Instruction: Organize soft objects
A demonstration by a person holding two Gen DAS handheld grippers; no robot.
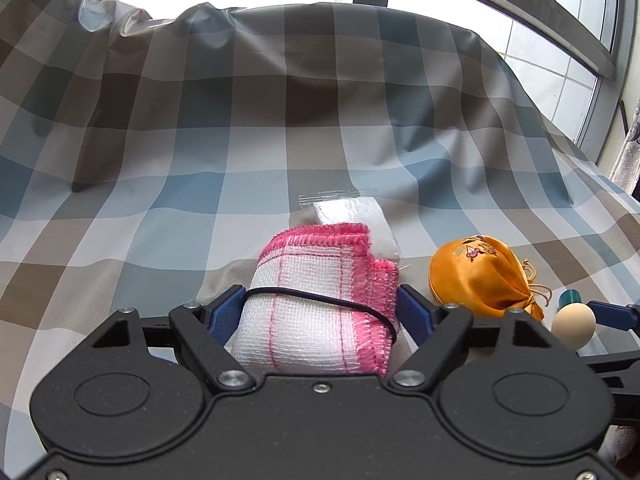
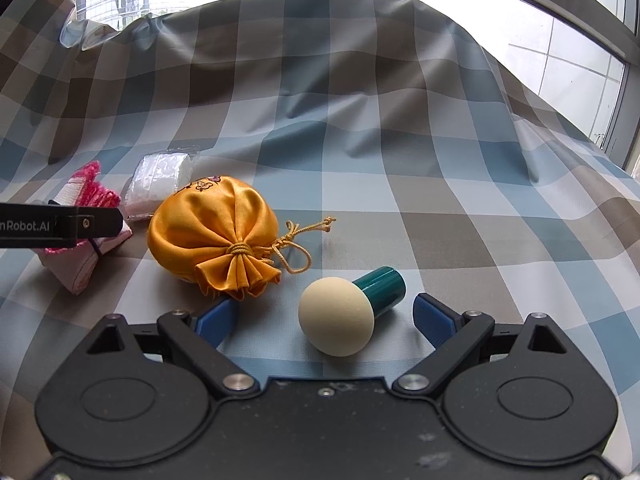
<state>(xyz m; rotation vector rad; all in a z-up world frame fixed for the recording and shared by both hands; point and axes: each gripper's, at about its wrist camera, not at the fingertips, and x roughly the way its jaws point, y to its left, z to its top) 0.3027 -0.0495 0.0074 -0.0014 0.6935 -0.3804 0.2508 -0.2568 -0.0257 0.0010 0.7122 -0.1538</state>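
A folded pink-and-white mesh cloth (image 1: 316,312) bound by a black band lies between the fingers of my left gripper (image 1: 320,308); the jaws stand wide around it, and contact is unclear. It also shows at the left of the right wrist view (image 2: 86,264). An orange satin drawstring pouch (image 2: 212,232) lies on the checked cloth, also seen in the left wrist view (image 1: 476,276). A cream sponge ball on a teal handle (image 2: 336,316) lies between the open fingers of my right gripper (image 2: 324,320).
A clear plastic bag of white material (image 1: 352,216) lies behind the mesh cloth, also seen in the right wrist view (image 2: 158,180). The checked tablecloth (image 2: 400,160) rises into a draped hump at the back. Windows stand behind.
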